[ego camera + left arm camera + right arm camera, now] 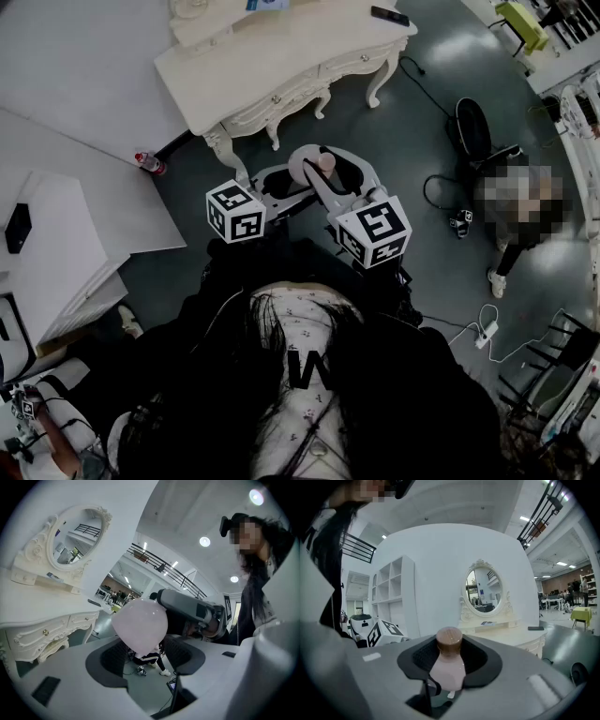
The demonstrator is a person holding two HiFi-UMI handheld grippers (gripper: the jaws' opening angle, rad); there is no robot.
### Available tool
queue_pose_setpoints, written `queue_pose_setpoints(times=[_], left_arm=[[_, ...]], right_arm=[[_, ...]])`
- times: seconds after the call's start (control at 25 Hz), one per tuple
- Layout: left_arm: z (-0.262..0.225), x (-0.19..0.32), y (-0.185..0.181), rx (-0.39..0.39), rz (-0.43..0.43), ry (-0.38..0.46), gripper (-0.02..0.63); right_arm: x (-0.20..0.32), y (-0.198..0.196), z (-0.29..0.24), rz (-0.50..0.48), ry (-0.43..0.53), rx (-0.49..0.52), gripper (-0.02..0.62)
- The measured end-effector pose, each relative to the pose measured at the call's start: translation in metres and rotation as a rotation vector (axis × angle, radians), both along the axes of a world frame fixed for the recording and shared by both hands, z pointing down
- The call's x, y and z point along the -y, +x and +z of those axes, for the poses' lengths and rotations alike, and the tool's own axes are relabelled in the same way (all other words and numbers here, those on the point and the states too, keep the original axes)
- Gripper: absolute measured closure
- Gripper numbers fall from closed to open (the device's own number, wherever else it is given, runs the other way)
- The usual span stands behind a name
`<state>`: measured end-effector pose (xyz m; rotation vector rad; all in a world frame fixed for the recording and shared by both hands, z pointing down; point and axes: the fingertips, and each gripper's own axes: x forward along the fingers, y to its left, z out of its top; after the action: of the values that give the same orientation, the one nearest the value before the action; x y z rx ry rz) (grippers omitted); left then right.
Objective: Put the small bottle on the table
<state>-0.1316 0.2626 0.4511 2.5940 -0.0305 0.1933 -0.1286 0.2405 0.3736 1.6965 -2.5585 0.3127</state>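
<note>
Hanging in front of the white dressing desk (272, 66), the left tongs (146, 662) stand apart, and the bottle's pink body fills their gap (contact unclear). Right of them, the right tongs (450, 657) clamp the small bottle (448, 672), brown cap up, above the floor before that desk.

1. We look down past dark hair (234, 375) at 2 grippers held close together above a dark floor (412, 122).
2. The right gripper (323, 172) has the small bottle (326, 160) between its jaws, pinkish top showing.
3. The left gripper (286, 185) reaches in just beside it; we cannot tell whether it touches the bottle.
4. Beyond stands the white dressing table (281, 66), with 1 dark flat device (389, 15) at its far corner.
5. A red-capped bottle (149, 163) sits on the floor near the table's leg.
6. 1 person (514, 225) sits on the floor at the right, near cables (487, 330).
</note>
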Motion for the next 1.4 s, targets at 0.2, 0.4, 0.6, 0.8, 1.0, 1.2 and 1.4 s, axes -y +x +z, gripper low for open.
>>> queue_pose_setpoints(times=[0.2, 0.4, 0.6, 0.8, 1.0, 1.2, 1.4], left_arm=[[-0.002, -0.002, 0.001, -0.006, -0.006, 0.001, 0.373], [-0.002, -0.003, 0.000, -0.006, -0.010, 0.004, 0.373], [-0.001, -0.004, 0.002, 0.001, -0.014, -0.003, 0.373], [0.000, 0.003, 0.003, 0.015, -0.019, -0.010, 0.373], [-0.001, 0.015, 0.008, 0.016, -0.026, -0.021, 0.373], [0.006, 0.033, 0.017, 0.030, -0.020, -0.041, 0.371], [0.013, 0.064, 0.030, 0.031, -0.007, -0.053, 0.373]], right_arm=[[-0.002, 0.000, -0.002, -0.007, 0.004, -0.006, 0.451], [-0.003, -0.001, -0.001, -0.014, 0.005, -0.007, 0.451], [-0.003, 0.001, 0.000, -0.023, 0.000, 0.000, 0.451], [0.004, 0.003, 0.001, -0.032, -0.001, 0.007, 0.451], [0.017, 0.008, 0.000, -0.035, -0.005, 0.014, 0.451], [0.037, 0.017, 0.007, -0.030, -0.027, 0.019, 0.451], [0.069, 0.031, 0.014, -0.020, -0.041, 0.020, 0.451]])
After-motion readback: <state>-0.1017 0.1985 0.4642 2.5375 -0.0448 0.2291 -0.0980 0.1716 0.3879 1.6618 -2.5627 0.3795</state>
